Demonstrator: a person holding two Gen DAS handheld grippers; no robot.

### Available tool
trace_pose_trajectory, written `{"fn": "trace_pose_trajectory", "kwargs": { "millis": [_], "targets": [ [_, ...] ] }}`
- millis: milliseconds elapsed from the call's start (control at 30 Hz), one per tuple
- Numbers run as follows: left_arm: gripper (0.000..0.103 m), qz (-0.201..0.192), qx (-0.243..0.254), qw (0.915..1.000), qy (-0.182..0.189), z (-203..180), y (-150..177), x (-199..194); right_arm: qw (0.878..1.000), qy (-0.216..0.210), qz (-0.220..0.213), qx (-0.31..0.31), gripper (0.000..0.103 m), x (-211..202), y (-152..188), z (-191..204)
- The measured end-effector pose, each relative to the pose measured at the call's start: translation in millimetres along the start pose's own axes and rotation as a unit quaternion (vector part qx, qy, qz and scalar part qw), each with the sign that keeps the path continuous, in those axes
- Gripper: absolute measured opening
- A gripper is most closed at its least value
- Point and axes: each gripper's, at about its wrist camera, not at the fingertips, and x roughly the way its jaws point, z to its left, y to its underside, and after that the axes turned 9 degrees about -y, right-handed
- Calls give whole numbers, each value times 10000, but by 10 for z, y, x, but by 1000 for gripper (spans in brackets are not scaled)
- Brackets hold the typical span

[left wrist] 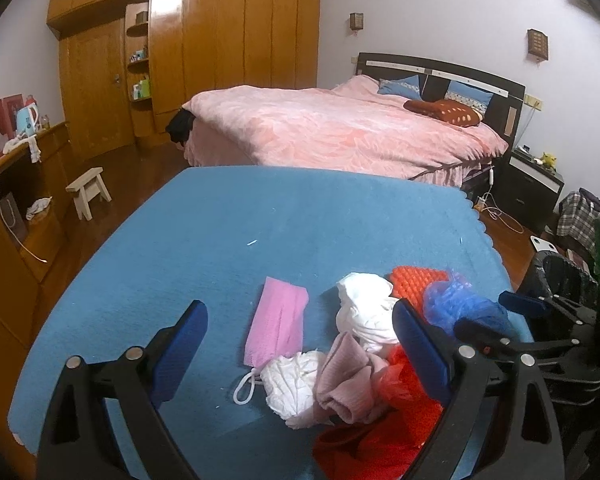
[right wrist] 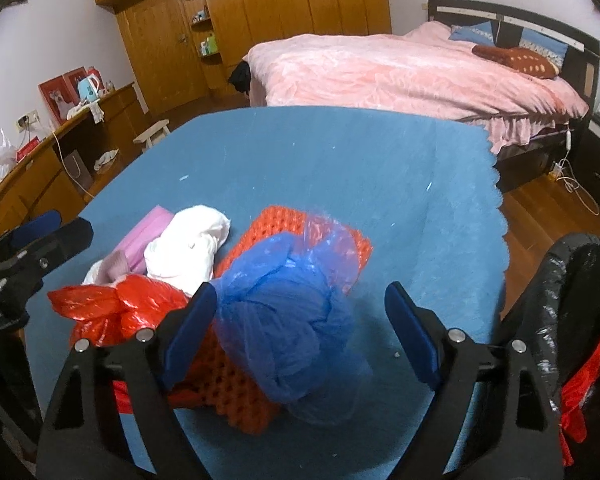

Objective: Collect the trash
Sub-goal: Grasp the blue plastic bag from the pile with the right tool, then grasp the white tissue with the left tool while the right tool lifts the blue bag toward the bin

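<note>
Centrally, the right gripper [right wrist: 300,320] stands wide open over the blue-covered table [right wrist: 380,168]; the knotted blue plastic bag [right wrist: 287,332] lies between its 2 fingers, brushing the left pad and clear of the right one, so nothing is gripped. Under the bag lies an orange foam net [right wrist: 300,224], and beside it a red plastic bag [right wrist: 119,308], a white crumpled bag [right wrist: 187,248] and a pink face mask [right wrist: 147,236].

The left gripper [left wrist: 300,344] is likewise wide open and holds nothing; between its fingers lie the pink face mask [left wrist: 275,324], a ball of white tissue [left wrist: 291,384], a pink cloth [left wrist: 348,376] and the white crumpled bag [left wrist: 364,308]. The red plastic bag [left wrist: 380,432] lies against the right finger.

Only the left wrist view shows the tissue ball whole, the mask's ear loop, and the right gripper [left wrist: 496,320] from the side at the blue plastic bag [left wrist: 460,304]. Only the right wrist view shows the black-lined trash bin [right wrist: 580,300] at the table's right edge, with red plastic inside it. Both views show the bed [left wrist: 340,128] and wardrobe [left wrist: 219,32] beyond.
</note>
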Motion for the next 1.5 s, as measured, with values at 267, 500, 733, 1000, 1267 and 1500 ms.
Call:
{"fn": "trace_pose_trajectory", "kwargs": {
  "millis": [267,500,733,1000,1267,1500],
  "targets": [
    [91,31,27,10000,60,-39,-15,60,9991,-363,214,2,58,77,48,19],
    [91,59,-40,9999,81,-34,-38,98,9987,-482,167,11,47,-16,27,21],
    [88,25,-132,9999,-64,89,-63,105,9991,-412,-114,61,46,-199,-103,-24],
    [81,113,-132,9994,315,-120,-162,198,9992,-230,-316,93,46,-269,-243,-122],
    [70,394,-64,9977,543,-481,-163,395,9990,-178,-380,152,46,-290,-260,-199],
    [62,669,-146,9963,517,-589,-41,550,9989,-208,-366,185,46,-266,-233,-214]
  ]
}}
